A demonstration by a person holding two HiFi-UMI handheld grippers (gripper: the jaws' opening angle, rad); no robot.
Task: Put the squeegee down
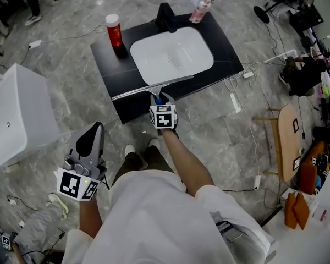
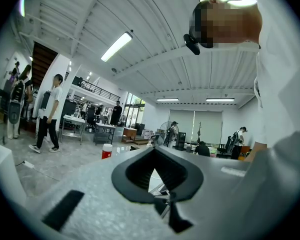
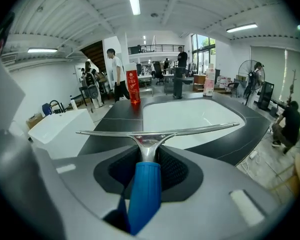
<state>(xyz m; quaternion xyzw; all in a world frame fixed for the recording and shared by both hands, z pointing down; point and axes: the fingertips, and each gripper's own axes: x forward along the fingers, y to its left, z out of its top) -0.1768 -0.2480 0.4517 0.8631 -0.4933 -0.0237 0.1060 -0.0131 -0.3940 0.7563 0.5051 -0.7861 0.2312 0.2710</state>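
The squeegee has a blue handle and a long metal blade. My right gripper is shut on the handle and holds the blade crosswise over the front edge of the black counter, just short of the white sink basin. In the right gripper view the squeegee juts forward from the right gripper, with the basin beyond it. My left gripper hangs low at the left, away from the counter. The left gripper shows its jaws together with nothing in them.
A red bottle stands on the counter's left rear, a black faucet behind the basin, and a pink bottle at the back right. A white tub sits on the floor at left, a wooden stool at right. Cables trail nearby.
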